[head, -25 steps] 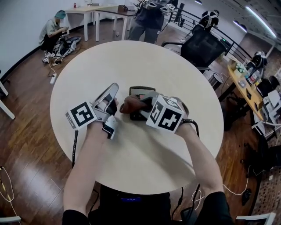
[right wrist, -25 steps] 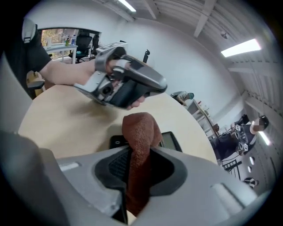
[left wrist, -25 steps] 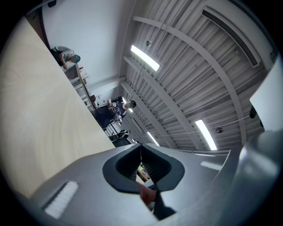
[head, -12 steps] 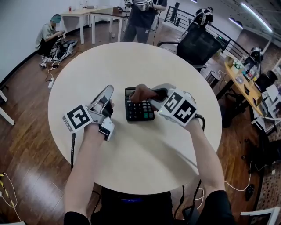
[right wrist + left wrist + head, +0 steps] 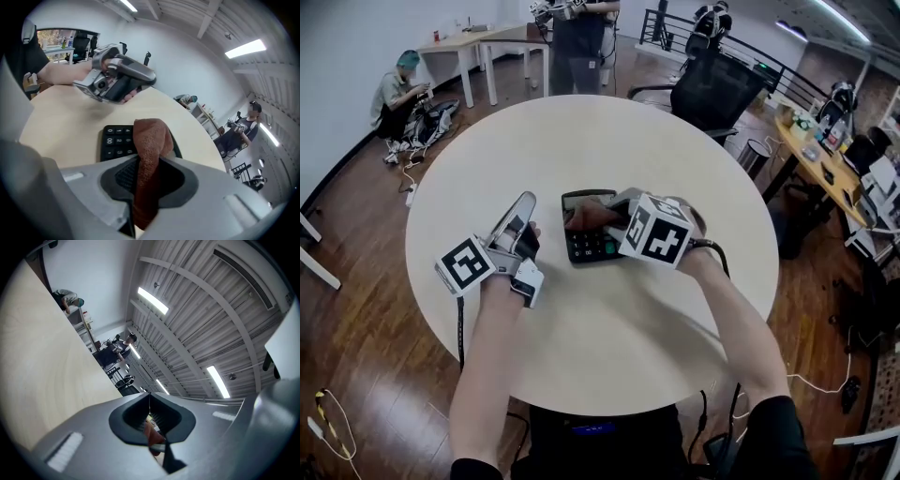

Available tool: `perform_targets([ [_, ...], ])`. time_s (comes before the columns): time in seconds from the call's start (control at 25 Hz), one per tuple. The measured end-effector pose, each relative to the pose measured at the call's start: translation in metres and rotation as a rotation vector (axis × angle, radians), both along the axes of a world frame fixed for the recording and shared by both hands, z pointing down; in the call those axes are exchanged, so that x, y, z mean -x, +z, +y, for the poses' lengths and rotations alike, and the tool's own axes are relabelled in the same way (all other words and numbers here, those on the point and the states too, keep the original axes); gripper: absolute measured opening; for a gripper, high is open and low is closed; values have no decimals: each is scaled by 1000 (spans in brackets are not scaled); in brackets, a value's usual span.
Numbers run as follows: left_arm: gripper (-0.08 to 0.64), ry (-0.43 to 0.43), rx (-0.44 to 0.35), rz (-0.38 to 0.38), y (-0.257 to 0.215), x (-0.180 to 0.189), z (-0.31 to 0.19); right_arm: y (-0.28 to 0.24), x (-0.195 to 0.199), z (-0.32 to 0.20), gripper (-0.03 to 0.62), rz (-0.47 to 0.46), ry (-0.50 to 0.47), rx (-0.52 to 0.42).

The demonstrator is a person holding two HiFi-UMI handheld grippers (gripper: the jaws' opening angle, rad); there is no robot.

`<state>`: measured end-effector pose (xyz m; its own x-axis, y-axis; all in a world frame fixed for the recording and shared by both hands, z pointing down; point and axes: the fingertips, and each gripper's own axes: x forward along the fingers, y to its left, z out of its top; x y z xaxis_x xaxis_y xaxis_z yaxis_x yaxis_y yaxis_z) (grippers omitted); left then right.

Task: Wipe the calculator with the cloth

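Note:
A black calculator [image 5: 592, 246] lies near the middle of the round table [image 5: 609, 141]. My right gripper [image 5: 598, 217] is shut on a brown cloth [image 5: 581, 217], which rests on the calculator's upper part. In the right gripper view the cloth [image 5: 150, 140] sticks out between the jaws over the calculator [image 5: 115, 140] keys. My left gripper [image 5: 523, 202] rests on the table just left of the calculator, jaws shut with nothing in them. The right gripper view shows the left gripper [image 5: 117, 77] beyond the calculator. In the left gripper view the closed tips [image 5: 149, 397] point up past the tabletop [image 5: 37, 357].
A black office chair [image 5: 712, 94] stands beyond the table's far right edge. A person [image 5: 577, 42] stands at the far side, and another person [image 5: 394, 94] sits on the floor at the far left. Desks [image 5: 825, 141] line the right side.
My right gripper slid the cloth over the calculator, out to the right and then back left over the keys. The left gripper stayed where it was.

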<state>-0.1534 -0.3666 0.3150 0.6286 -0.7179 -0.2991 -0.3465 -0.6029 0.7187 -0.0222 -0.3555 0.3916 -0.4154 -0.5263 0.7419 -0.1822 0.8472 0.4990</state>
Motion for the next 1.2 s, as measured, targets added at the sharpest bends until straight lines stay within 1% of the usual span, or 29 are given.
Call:
perform_targets([
  [0.16, -2, -1, -2, -4, -1, 0, 1, 9, -2, 50, 84, 37, -77, 76],
  [0.24, -2, 2, -1, -6, -2, -1, 2, 14, -5, 79, 84, 61, -131, 145],
  [0.32, -2, 2, -4, -12, -3, -1, 2, 14, -8, 98, 84, 58, -172, 202],
  [0.36, -2, 2, -5, -14, -3, -1, 2, 10, -8, 97, 84, 38, -170, 201],
  [0.4, -2, 2, -6, -15, -3, -1, 2, 3, -8, 88, 84, 10, -150, 175],
  [0.44, -2, 2, -6, -16, -3, -2, 1, -6, -8, 72, 84, -19, -115, 128],
  [0.56, -2, 2, -4, -16, -2, -2, 1, -36, -5, 10, 84, -123, 27, -37],
  [0.64, -2, 4, -1, -9, -2, -2, 1, -44, -1, -24, 84, -174, 91, -103],
  [0.72, -2, 3, -1, -9, -1, -3, 1, -38, 3, -42, 84, -152, 104, -119],
  [0.84, -2, 4, -8, -16, 0, -3, 0, -17, 7, -38, 84, -79, 62, -71],
  [1.0, -2, 10, -13, -25, 0, -3, -1, -1, 7, -1, 84, -42, -5, 5],
  [1.12, -2, 10, -11, -29, 0, -3, 0, 6, 3, 39, 84, 4, -67, 47],
  [1.2, -2, 11, -11, -28, 0, -4, 1, 14, 0, 70, 84, 39, -119, 98],
])
